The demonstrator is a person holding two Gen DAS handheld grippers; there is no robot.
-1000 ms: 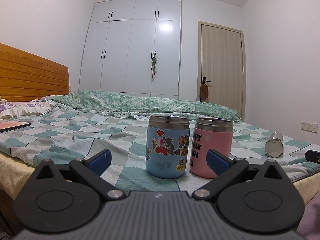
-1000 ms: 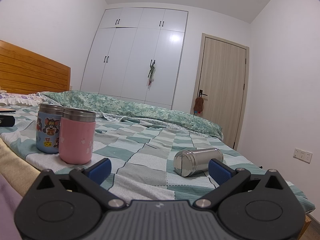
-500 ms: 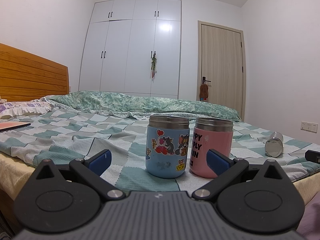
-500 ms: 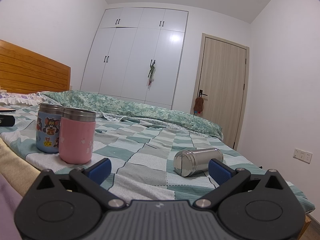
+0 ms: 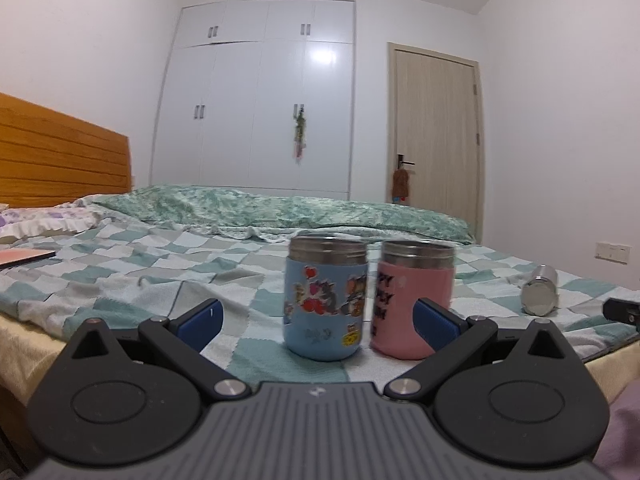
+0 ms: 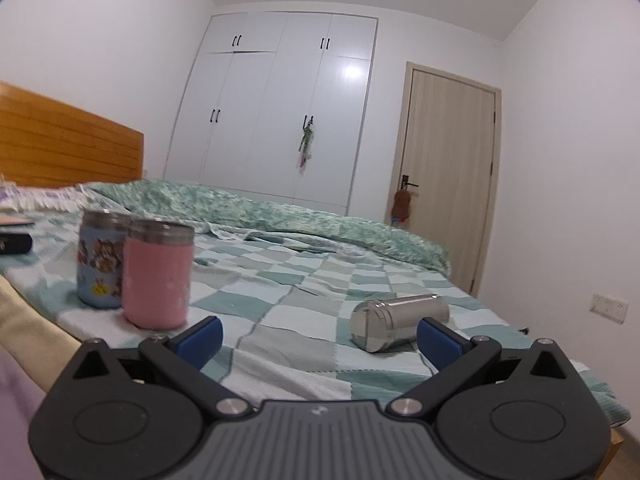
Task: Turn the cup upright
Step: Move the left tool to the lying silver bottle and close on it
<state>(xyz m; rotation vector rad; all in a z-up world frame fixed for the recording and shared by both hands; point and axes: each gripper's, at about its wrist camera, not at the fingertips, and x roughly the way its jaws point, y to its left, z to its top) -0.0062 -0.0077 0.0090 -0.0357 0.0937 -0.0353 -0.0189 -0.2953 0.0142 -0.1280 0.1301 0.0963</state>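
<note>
A steel cup lies on its side on the checked bedspread, its flat end toward me, just ahead of my right gripper and toward its right finger. The right gripper is open and empty. The same cup shows far right in the left wrist view. A blue cartoon cup and a pink cup stand upright side by side ahead of my open, empty left gripper. Both also show at left in the right wrist view: blue cup, pink cup.
The bed's near edge runs under both grippers. A folded green quilt lies across the far side. A wooden headboard is at left. A flat book and a black item lie at left. A wardrobe and a door stand behind.
Both views have shifted slightly and blurred: both grippers have begun to move. The cups sit lower in the left view. No cup has moved on the bed.
</note>
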